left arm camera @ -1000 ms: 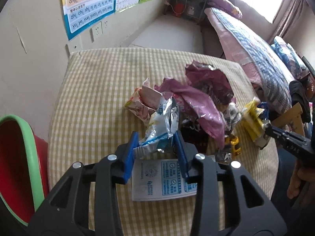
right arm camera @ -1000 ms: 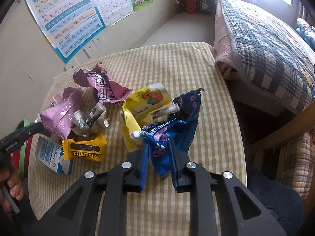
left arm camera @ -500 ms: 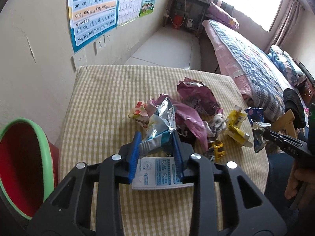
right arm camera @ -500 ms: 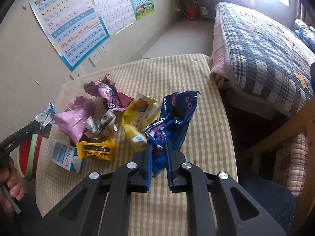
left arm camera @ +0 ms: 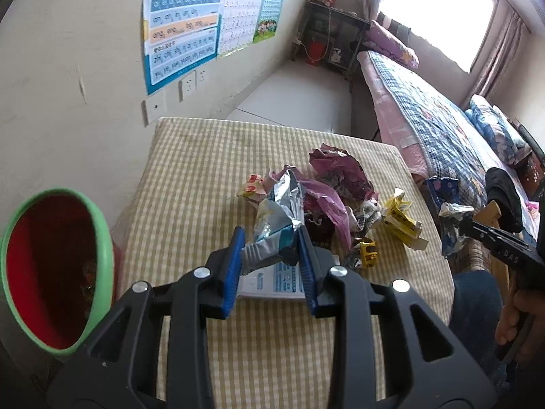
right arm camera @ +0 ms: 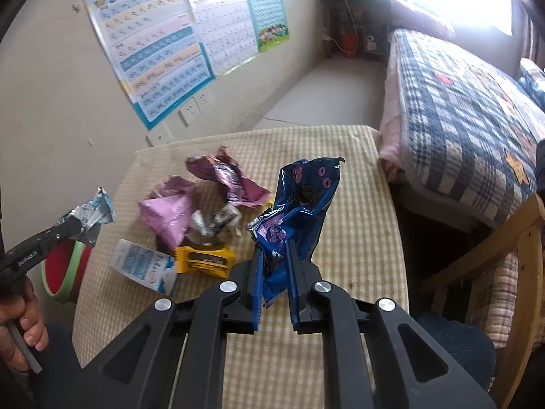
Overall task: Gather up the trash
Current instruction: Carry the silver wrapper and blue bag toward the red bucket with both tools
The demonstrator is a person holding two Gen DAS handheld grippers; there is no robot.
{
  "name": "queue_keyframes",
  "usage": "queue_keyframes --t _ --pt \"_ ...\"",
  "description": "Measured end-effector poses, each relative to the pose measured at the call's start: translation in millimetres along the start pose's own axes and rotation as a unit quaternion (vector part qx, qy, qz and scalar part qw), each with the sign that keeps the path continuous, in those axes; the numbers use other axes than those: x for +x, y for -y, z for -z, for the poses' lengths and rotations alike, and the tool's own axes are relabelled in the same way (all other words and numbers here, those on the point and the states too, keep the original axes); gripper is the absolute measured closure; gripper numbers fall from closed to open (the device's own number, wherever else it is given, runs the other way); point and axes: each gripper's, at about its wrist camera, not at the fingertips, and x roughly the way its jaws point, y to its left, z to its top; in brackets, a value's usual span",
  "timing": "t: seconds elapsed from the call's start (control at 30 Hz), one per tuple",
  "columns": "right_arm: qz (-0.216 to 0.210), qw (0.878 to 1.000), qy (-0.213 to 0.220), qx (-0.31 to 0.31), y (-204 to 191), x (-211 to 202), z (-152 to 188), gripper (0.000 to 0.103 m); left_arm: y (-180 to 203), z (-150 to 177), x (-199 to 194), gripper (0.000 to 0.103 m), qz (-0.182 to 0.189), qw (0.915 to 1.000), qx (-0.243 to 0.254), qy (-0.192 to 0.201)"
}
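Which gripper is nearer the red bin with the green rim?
Left. The left gripper, holding a silver wrapper, is over the table edge beside the bin. The right gripper, holding a blue wrapper, is across the table.

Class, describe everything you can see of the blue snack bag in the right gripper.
The blue snack bag is a crumpled, glossy foil-like wrapper, dark blue with purple ring shapes and a purple printed panel. Its torn top stands upward, open. The right gripper clamps its lower end between blue pads, holding it lifted above the checked tablecloth, apart from the other wrappers.
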Motion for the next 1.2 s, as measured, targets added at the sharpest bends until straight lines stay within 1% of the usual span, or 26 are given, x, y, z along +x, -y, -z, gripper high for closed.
queue_keyframes --t 0.3,0.37,0.67,0.9,1.2 --pt "-0.036 0.998 0.012 -0.046 -50 -8 -6 0.091 -23 10 -28 0.073 -0.02 0.9992 -0.026 0.021" --pt "-0.053 0.997 0.014 -0.056 -64 -9 -7 0.091 -30 14 -34 0.073 -0.027 0.9987 -0.036 0.024" --pt "-0.103 0.988 0.016 -0.112 -130 -2 -14 0.091 -68 26 -57 0.073 -0.059 0.9953 -0.069 0.035" --pt "-0.141 0.979 0.016 -0.145 -181 7 -18 0.091 -107 33 -78 0.073 -0.09 0.9898 -0.1 0.047" --pt "-0.186 0.965 0.013 -0.186 -252 16 -20 0.091 -160 45 -104 0.073 -0.127 0.9798 -0.142 0.061"
